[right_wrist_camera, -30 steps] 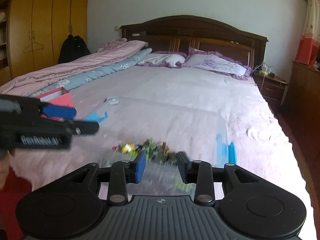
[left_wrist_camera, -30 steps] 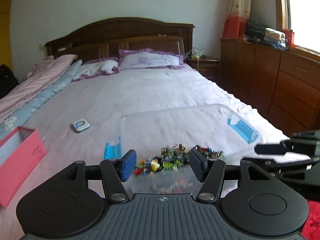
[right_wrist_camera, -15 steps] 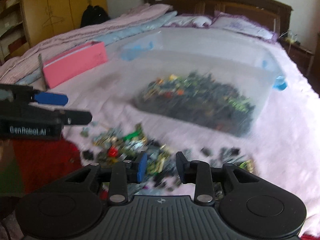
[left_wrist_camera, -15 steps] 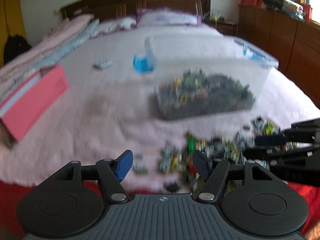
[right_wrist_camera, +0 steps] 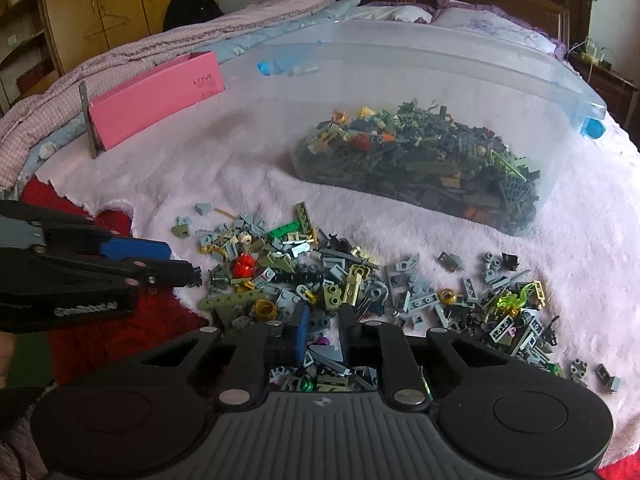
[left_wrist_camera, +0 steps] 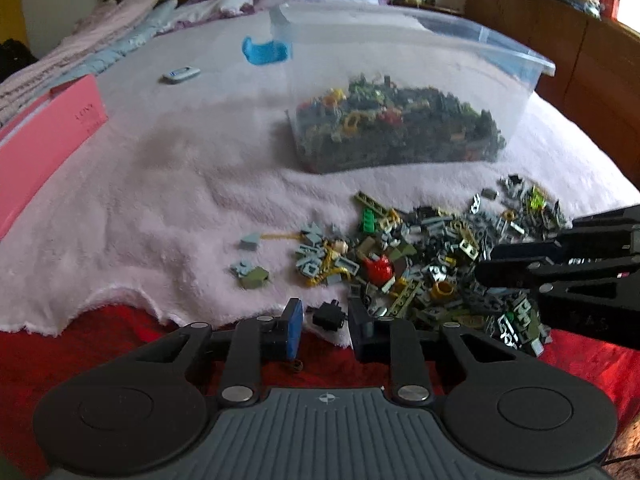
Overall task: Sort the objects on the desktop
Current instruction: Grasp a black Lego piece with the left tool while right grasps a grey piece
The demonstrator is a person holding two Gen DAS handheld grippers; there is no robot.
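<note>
Left wrist view: a small black brick piece [left_wrist_camera: 328, 316] lies between the fingers of the left gripper [left_wrist_camera: 324, 311], whose jaws have just been closing. They stand narrow, with a sliver of gap on each side, so not yet pinching. It looks light, hard and smooth, likely to skid or pop out; I would take it across its flat sides, low and square.

Just ahead and to the right of those tips spreads the loose brick pile [left_wrist_camera: 420, 256] on the pink blanket [left_wrist_camera: 160, 200]. The right gripper [right_wrist_camera: 323, 322] is over it, its jaws just drawn nearly together with grey bits between them; whether it nips one I cannot tell.

Farther ahead stands the clear bin [left_wrist_camera: 400, 60], with a pink box [left_wrist_camera: 48, 132] far left.
</note>
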